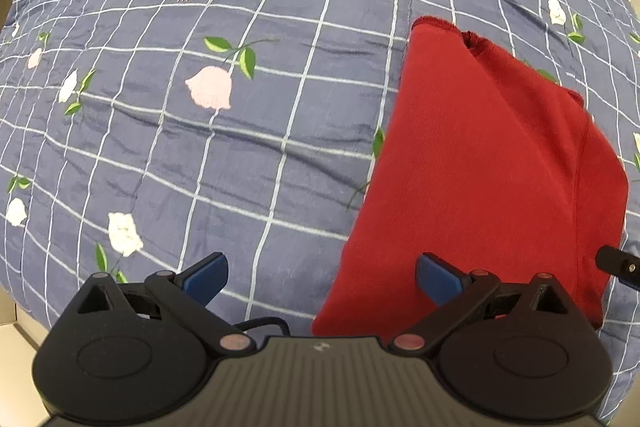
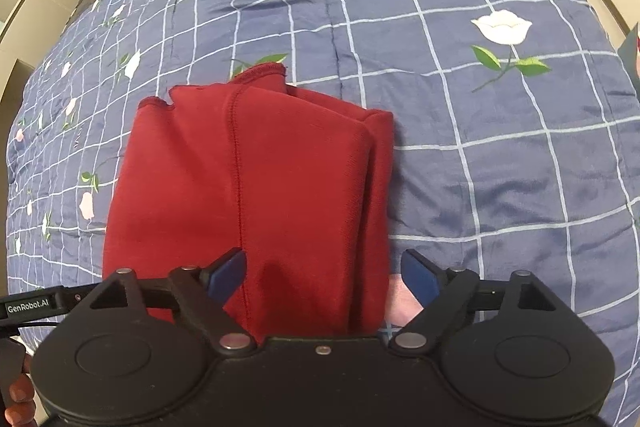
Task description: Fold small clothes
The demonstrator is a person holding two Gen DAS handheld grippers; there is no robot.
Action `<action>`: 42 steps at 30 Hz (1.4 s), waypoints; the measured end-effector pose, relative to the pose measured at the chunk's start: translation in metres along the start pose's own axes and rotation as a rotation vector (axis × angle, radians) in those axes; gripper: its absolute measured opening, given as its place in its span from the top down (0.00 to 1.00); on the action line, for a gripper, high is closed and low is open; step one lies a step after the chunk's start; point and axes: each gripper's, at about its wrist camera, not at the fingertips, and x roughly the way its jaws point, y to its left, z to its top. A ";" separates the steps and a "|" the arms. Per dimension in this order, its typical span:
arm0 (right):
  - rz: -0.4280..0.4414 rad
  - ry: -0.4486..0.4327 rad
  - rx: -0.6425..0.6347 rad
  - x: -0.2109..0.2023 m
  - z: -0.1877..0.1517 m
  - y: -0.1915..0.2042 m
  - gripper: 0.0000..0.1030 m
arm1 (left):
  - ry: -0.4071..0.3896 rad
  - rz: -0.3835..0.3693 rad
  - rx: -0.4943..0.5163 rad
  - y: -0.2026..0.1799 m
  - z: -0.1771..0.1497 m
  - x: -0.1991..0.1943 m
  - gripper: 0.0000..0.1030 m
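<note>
Item: red garment (image 2: 256, 195), folded, long axis running straight away from me. My right gripper (image 2: 322, 277) is hovering nearest, jaws spread; my left gripper (image 1: 322, 279), also spread, is sitting beside its left edge.

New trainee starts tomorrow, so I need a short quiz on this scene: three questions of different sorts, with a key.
1. True or false: the left tongs grip the red garment.
2. The garment lies on: A) a floral checked quilt, B) a wooden table, C) a tiled floor?
3. Fill in: the right tongs are ____ (open/shut).

Key: 1 false, both tongs are open and hold nothing; 2 A; 3 open.
</note>
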 end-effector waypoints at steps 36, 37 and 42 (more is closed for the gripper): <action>-0.010 -0.068 0.102 -0.012 -0.009 0.020 0.87 | 0.051 -0.202 0.202 -0.022 0.027 0.006 0.94; -0.007 -0.078 0.098 -0.015 -0.010 0.023 0.87 | 0.046 -0.203 0.206 -0.021 0.026 0.003 1.00; 0.022 -0.137 0.040 -0.036 -0.016 0.050 0.88 | 0.017 -0.232 0.222 -0.011 0.028 -0.019 1.00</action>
